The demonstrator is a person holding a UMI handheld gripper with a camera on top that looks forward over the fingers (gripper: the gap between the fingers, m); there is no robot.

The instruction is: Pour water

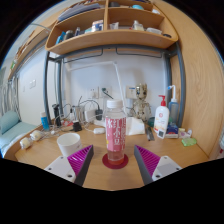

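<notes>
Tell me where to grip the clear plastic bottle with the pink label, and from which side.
Grip the clear plastic bottle with the pink label around its labelled middle, straight ahead from the near side. It stands upright on a red coaster between the open fingers, its round straight body suiting a side pinch.

The bottle (115, 131) stands upright on the wooden surface (40, 150), and it is a clear plastic one with a white cap on top. A pink and white label wraps its middle. Its base sits on a small dark red coaster (114, 161), round and flat. The bottle stands right between the jaws of the gripper (113, 160), with a gap showing on either side of it. Off to the gripper's left, just beside that finger, a white cup (68, 143) sits upright on the surface, mouth up, apart from the bottle.
</notes>
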